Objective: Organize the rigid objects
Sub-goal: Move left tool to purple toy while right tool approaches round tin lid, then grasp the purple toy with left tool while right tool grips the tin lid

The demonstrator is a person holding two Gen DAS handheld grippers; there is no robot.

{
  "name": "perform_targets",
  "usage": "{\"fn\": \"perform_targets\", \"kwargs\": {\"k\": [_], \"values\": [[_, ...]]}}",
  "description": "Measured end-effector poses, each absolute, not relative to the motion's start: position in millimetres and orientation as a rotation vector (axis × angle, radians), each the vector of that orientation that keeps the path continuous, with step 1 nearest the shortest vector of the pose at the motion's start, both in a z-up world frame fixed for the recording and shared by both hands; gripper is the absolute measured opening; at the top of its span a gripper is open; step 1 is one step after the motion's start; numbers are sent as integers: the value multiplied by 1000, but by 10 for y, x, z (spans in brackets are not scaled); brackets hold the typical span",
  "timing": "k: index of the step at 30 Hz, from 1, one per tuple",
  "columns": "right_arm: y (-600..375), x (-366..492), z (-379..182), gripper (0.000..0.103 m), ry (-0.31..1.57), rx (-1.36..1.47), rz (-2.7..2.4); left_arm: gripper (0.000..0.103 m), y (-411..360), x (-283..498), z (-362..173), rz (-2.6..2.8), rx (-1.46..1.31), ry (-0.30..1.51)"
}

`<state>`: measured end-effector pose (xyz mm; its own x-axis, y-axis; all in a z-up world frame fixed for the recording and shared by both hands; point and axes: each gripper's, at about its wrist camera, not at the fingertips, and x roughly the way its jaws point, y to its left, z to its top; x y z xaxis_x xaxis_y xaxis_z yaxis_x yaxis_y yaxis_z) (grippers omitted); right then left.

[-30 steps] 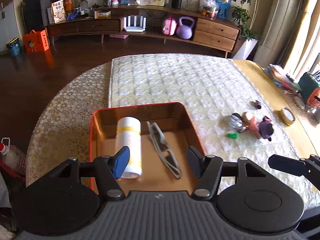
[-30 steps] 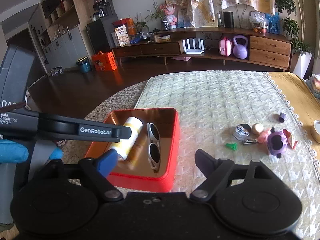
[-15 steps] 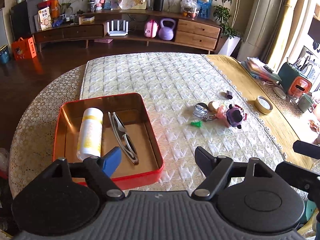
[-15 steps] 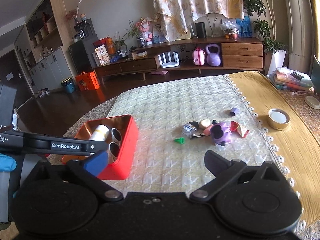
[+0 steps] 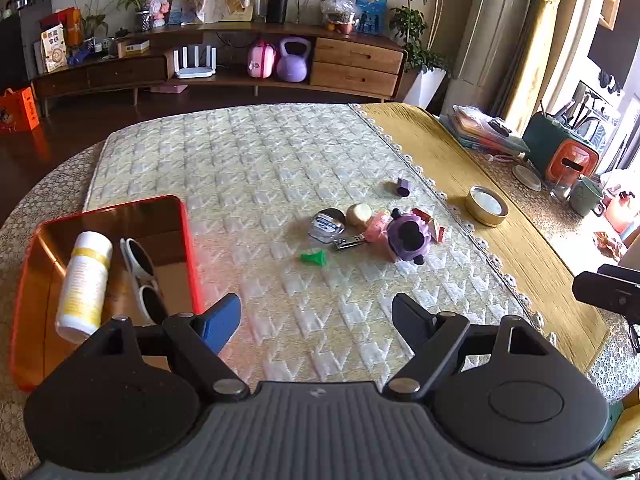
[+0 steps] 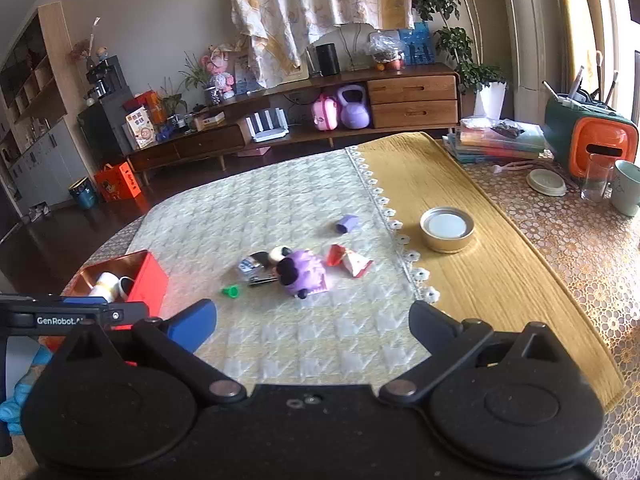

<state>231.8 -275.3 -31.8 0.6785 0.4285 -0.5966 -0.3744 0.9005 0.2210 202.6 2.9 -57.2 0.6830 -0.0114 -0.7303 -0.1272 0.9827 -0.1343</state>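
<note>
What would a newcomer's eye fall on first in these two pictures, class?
The red tray at the table's left, holding a white bottle and sunglasses. Next comes the cluster of small things mid-table around a purple toy, with a green cone just apart from it. Both the left gripper and the right gripper hang open and empty above the cloth.

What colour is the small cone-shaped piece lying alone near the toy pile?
Green cone; clearest in the left wrist view.
</note>
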Motion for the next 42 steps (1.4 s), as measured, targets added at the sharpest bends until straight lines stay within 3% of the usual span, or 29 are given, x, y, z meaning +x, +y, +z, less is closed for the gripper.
{"fn": "perform_targets", "kwargs": {"k": [33,42], "values": [[-3096,4424,-1273,102,812,32,273,83,-793,3439,-1330,-17,-46,869],[-2963,4619,-1436,94,812,0,270,83,-984,3506,-1430,-41,39,835]]}}
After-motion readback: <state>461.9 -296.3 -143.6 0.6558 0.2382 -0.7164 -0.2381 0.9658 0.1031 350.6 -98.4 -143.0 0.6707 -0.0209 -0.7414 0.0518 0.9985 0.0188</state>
